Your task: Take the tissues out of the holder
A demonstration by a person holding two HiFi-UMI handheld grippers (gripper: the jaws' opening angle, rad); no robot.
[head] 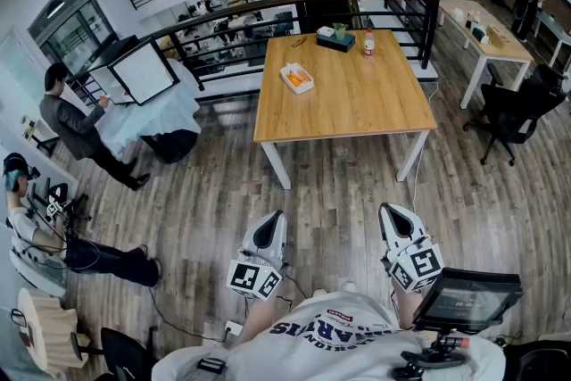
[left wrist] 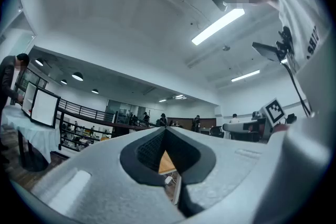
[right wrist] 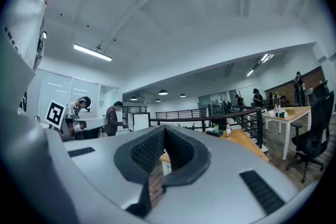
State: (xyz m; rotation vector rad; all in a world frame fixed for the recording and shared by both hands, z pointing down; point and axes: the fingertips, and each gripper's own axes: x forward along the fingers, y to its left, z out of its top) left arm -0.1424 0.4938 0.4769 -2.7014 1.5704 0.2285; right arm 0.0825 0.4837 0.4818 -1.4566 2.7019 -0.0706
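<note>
We're standing back from the wooden table [head: 357,103], both tongs low by our body and well apart from everything: a resting carry before the approach, we'd judge. Left gripper [head: 274,220] is pinched together on nothing, and right gripper [head: 393,213] is likewise closed and empty. The dark tissue holder [head: 335,40] sits at twelve o'clock on the table's far edge (bottle [head: 368,42] at its three o'clock), with something pale on top, too small to read.

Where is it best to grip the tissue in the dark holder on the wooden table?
Probably pinch the white tissue where it stands out on top of the dark holder, coming from above. It is too far away to see its folds.
</note>
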